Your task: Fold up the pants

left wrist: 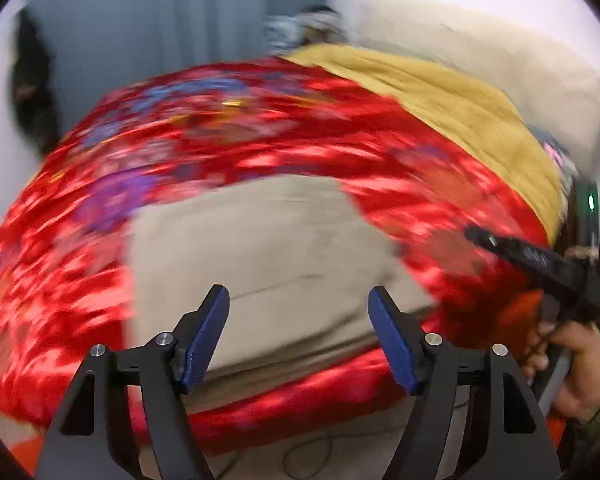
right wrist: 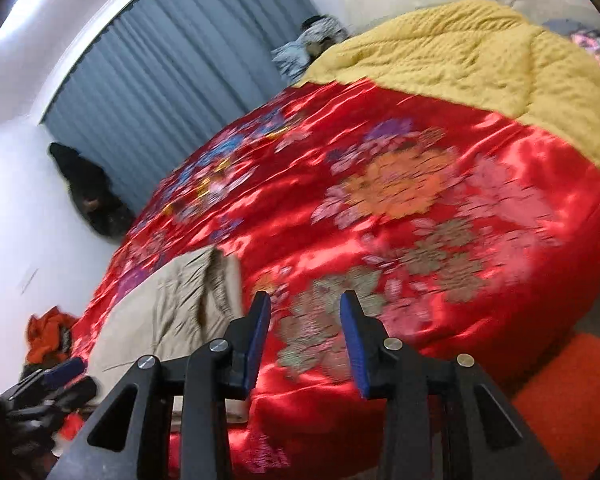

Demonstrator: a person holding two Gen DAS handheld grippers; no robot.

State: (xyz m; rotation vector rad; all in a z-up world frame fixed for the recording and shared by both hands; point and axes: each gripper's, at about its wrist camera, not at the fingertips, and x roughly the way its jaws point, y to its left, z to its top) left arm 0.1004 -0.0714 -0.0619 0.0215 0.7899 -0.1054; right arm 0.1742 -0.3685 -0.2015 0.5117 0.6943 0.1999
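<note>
Blue-padded fingers of the left gripper [left wrist: 299,336] stand wide apart over the near edge of the bed, with nothing between them. Just beyond them lie the pants [left wrist: 260,248], beige, folded into a flat block with stacked layers showing along the side nearest the camera. They rest on the red flowered quilt [left wrist: 340,148], close to the bed's near edge. In the right wrist view the same pants [right wrist: 168,312] sit towards the near left corner of the bed, their gathered waistband on the side facing the middle of the quilt.

Partly parted, the right gripper [right wrist: 305,340] hangs above bare quilt just beside the pants, its jaws holding nothing and touching no cloth. From the left wrist view it shows again at the right edge, gripped by a hand [left wrist: 572,364] in a green sleeve; that picture is smeared, so finer detail there is unsure.

Farther across the bed a mustard-yellow blanket [right wrist: 472,52] covers the far part, meeting the red quilt in a straight line. A bundle of patterned cloth [right wrist: 316,40] lies at the bed's far edge against the grey-blue curtain [right wrist: 160,64]. On the floor, an orange mat [right wrist: 572,392] lies off the bed's near right corner, and a heap of orange clothing [right wrist: 48,336] lies by the white wall to the left.
</note>
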